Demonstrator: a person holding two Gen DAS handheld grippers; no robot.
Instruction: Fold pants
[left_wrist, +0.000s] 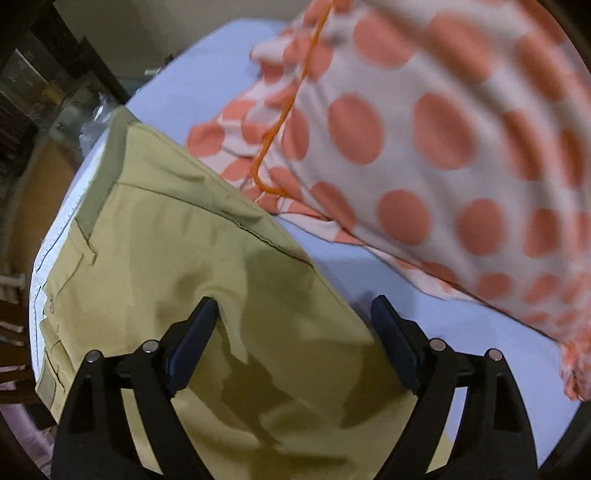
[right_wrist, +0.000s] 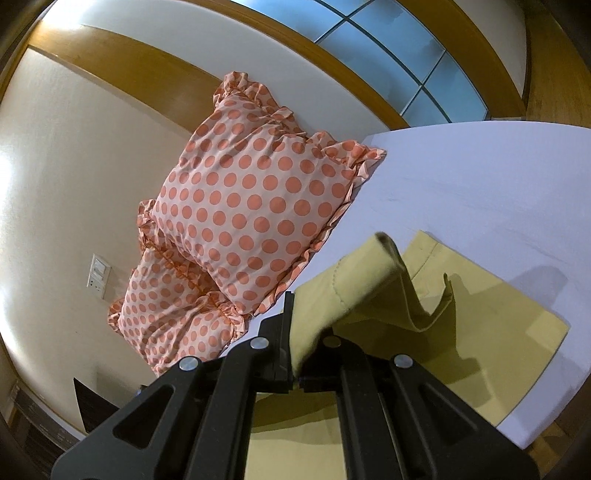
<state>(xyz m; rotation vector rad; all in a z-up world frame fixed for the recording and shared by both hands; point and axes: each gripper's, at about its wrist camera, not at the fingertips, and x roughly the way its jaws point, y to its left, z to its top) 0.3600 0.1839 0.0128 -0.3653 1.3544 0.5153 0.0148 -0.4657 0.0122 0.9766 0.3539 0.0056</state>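
Note:
Khaki pants (left_wrist: 207, 258) lie on a lavender bed sheet (left_wrist: 443, 325), with the waistband and pocket at the left in the left wrist view. My left gripper (left_wrist: 295, 314) is open just above the pants, its left fingertip touching the cloth. In the right wrist view, my right gripper (right_wrist: 295, 332) is shut on a raised fold of the pants (right_wrist: 354, 280), lifting it above the flat part of the pants (right_wrist: 498, 332).
Two polka-dot pillows, white with orange dots (right_wrist: 251, 206), lie at the head of the bed and also show in the left wrist view (left_wrist: 424, 129). The bed's edge (left_wrist: 37, 295) runs along the left. A wall with a light switch (right_wrist: 98, 275) stands behind.

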